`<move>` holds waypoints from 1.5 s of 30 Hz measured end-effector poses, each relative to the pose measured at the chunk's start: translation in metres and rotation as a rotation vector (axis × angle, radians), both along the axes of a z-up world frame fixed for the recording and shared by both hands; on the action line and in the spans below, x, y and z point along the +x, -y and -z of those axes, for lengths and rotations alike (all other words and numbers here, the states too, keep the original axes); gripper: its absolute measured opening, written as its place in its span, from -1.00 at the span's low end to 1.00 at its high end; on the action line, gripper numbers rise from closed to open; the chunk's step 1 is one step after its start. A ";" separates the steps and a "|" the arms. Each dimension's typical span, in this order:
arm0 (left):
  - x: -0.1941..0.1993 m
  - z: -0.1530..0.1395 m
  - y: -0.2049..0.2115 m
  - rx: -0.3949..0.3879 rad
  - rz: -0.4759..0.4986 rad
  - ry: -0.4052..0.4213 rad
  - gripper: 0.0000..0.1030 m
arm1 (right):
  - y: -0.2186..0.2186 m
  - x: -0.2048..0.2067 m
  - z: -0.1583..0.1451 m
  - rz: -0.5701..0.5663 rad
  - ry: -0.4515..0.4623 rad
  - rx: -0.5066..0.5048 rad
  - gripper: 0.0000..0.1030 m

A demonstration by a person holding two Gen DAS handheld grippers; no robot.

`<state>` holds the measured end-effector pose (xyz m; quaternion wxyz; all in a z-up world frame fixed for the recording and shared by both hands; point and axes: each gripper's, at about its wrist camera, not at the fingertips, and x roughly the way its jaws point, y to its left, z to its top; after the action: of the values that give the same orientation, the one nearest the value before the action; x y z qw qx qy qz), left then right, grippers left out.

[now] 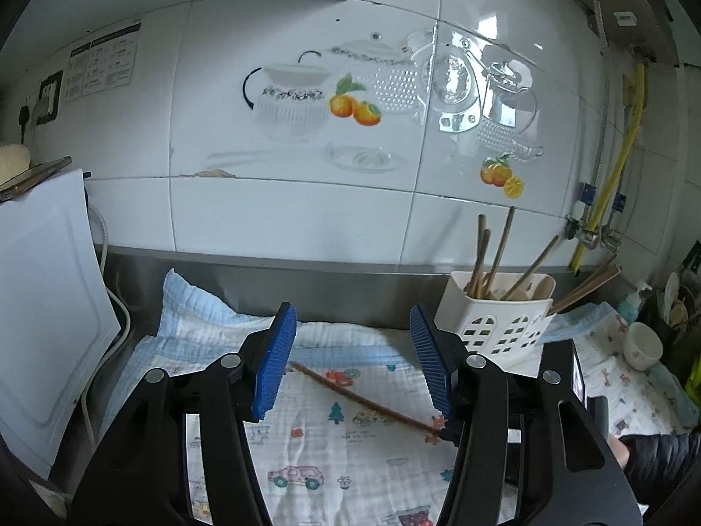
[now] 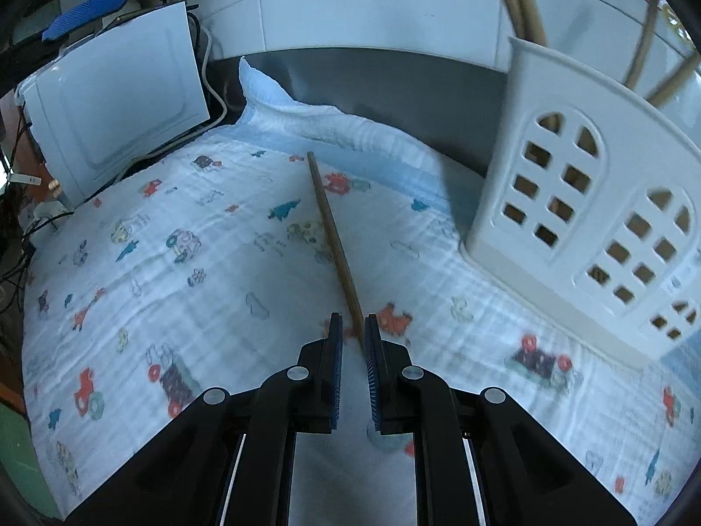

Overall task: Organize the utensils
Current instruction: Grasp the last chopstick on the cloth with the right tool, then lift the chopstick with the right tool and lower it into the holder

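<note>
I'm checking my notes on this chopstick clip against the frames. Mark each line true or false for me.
1. One brown wooden chopstick lies on the printed white cloth. True.
2. The left gripper grips that chopstick. False: its jaws stand wide open, holding nothing.
3. The right gripper has the chopstick's near end between its narrowly parted pads. True.
4. The white perforated plastic utensil holder holds nothing. False: several chopsticks stand in it.
5. The holder lies tipped over. False: it stands upright.

- This is a home kitchen.
- The wall tiles (image 1: 306, 201) have pictures of pots and oranges.
- A white holder (image 1: 504, 320) is full of chopsticks.
- A cup (image 1: 642, 345) sits nearby.
</note>
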<state>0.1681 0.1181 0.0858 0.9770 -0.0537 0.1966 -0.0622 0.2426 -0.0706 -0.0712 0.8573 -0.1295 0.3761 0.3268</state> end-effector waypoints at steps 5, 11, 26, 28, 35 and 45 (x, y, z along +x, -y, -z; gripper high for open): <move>0.004 0.003 -0.007 0.000 -0.017 -0.007 0.06 | -0.024 0.014 -0.004 -0.037 0.009 -0.004 -0.79; 0.006 0.005 -0.022 -0.004 -0.049 -0.013 0.06 | -0.058 0.036 -0.008 -0.090 0.013 -0.015 -0.79; 0.012 0.017 -0.052 -0.020 -0.103 -0.037 0.06 | -0.124 0.094 0.001 -0.150 0.016 -0.120 -0.79; 0.013 0.019 -0.053 -0.025 -0.103 -0.042 0.06 | -0.127 0.096 0.002 -0.152 0.016 -0.129 -0.78; 0.012 0.023 -0.057 -0.036 -0.108 -0.045 0.06 | -0.132 0.100 0.007 -0.153 0.010 -0.146 -0.78; 0.003 0.023 -0.057 -0.044 -0.120 -0.051 0.06 | -0.125 0.086 -0.007 -0.146 0.038 -0.117 -0.86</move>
<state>0.1711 0.1752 0.0632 0.9723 -0.0885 0.2164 -0.0066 0.3282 0.0544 -0.0639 0.8291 -0.2127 0.3680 0.3632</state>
